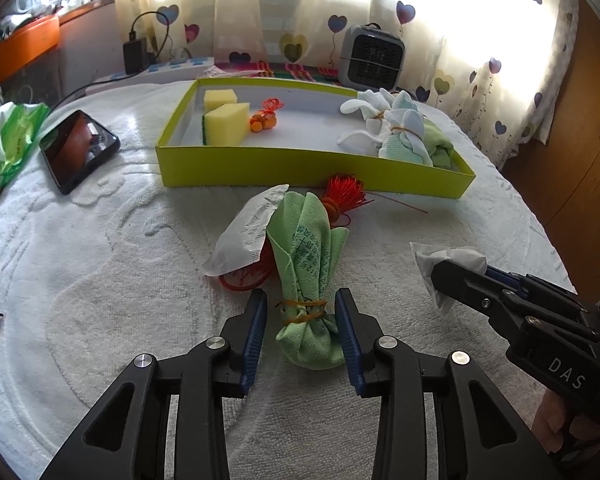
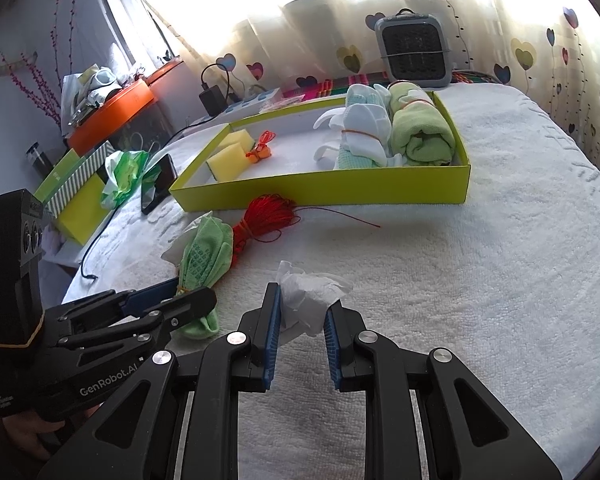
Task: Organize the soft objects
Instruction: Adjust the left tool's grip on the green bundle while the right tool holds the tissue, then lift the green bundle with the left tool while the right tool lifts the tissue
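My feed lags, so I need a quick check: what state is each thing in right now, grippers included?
left gripper: open, fingers either side of the green cloth bundle
right gripper: open, fingers around the white tissue
green cloth bundle: banded, lying on the towel
white tissue: crumpled, on the towel
yellow tray: holds sponges and cloth rolls
phone: screen lit

Surface: white towel-covered bed (image 1: 100, 264)
On it: yellow-green tray (image 1: 300, 168), phone (image 1: 80, 150), green cloth bundle (image 1: 306, 264), red cord (image 2: 266, 216), crumpled tissue (image 2: 312, 296)
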The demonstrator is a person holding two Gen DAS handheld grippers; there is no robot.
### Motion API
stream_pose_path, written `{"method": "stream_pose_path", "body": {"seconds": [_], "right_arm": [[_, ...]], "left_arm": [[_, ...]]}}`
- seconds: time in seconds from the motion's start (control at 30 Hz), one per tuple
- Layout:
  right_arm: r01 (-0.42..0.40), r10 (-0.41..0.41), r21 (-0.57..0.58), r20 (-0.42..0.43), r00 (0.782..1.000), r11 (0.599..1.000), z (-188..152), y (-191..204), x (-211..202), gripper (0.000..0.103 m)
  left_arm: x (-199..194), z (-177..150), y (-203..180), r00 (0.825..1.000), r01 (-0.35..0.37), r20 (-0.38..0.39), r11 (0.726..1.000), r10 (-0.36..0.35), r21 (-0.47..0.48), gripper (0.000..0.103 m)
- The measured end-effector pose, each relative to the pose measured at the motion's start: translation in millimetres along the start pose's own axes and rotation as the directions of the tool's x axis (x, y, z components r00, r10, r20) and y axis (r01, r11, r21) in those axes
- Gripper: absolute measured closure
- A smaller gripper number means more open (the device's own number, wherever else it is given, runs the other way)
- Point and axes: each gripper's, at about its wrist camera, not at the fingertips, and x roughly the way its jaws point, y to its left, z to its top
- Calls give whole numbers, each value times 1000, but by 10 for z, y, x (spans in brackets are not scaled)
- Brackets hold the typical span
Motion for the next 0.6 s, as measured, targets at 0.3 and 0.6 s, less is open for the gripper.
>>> {"method": "stream_pose_path", "body": {"seconds": [0.3,0.6], "right_arm": [[2,-2,0,1,1000,1000,-6,-3,2,82],[11,-11,-9,19,1000,1000,10,24,-53,82]], "left_arm": [[-68,-7,-13,1000,-1,23,1000,1,13,83],[-237,22,-26,998,15,63,1000,-16,21,83]]}}
